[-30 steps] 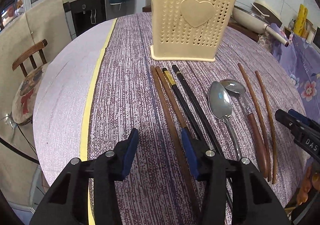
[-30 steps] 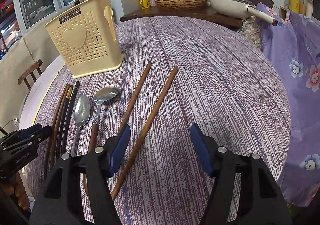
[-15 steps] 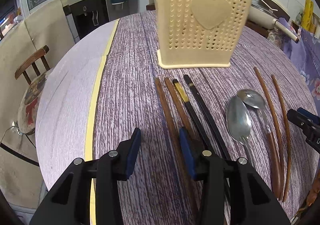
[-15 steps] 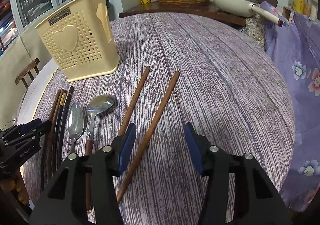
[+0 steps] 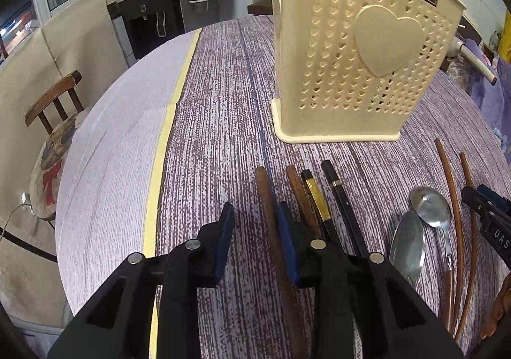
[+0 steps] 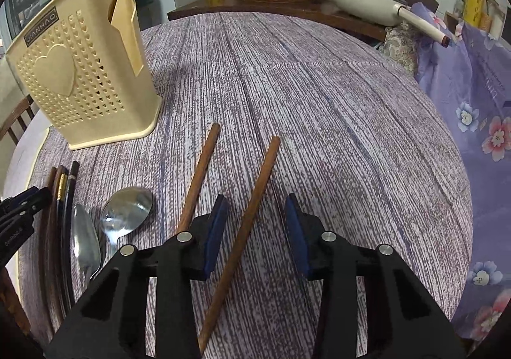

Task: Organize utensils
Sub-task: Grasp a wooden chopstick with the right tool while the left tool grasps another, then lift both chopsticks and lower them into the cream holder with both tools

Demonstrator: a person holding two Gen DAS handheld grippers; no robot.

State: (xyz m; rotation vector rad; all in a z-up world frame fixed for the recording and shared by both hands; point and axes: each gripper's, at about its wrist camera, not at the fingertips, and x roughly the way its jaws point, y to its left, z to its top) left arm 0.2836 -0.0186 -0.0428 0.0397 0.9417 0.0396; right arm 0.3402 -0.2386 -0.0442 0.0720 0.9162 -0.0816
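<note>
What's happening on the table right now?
A person is sorting utensils with two tools. Both have just been closing. The left tool straddles the leftmost brown chopstick, the right tool another chopstick; neither pinches yet. The spoons and black chopsticks lie loose before the cream holder.

**Utensils lined up in front of the holder**

The utensil holder (image 6: 83,78) stands on the round table (image 6: 319,110). Before it lie four chopsticks (image 5: 314,199) side by side; right of them, two spoons (image 5: 418,231) touching; further right, two wooden chopsticks (image 6: 230,186) apart. A chair (image 5: 52,103) sits left of the table.
</note>
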